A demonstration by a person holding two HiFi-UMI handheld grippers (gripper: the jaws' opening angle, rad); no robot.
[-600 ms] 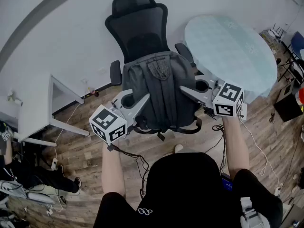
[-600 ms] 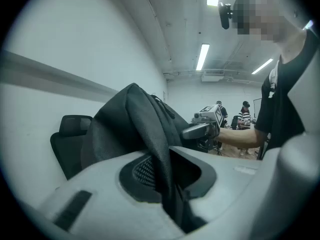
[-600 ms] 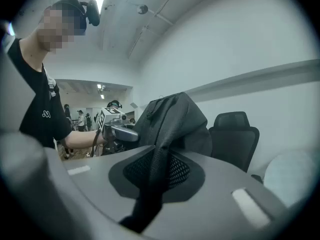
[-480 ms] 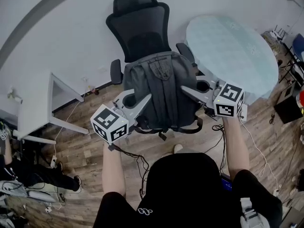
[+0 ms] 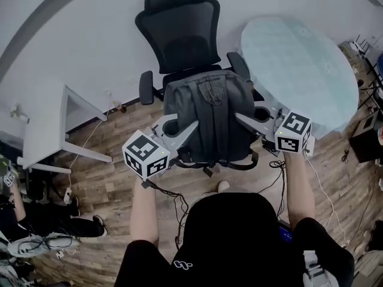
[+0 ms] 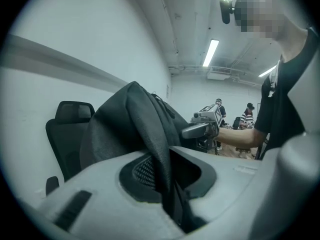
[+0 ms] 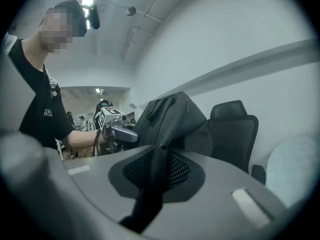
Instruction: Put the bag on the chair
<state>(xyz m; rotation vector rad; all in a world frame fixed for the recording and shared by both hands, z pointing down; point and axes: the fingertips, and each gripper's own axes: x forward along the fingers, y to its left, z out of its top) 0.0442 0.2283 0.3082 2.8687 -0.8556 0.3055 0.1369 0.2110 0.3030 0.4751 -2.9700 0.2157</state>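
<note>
Wooden floor [image 5: 102, 187] is seen under the chair [image 5: 179, 34], and the bag [image 5: 209, 121] is held over its seat, clamped by thin fabric folds in the left gripper [image 5: 192, 126] and right gripper [image 5: 240, 117]. Should 1 fold be lost, the bag could be tipped off the seat.

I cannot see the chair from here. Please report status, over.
Left gripper and right gripper shut on bag. Bag upright over chair seat, not released. Nothing in the way.
</note>
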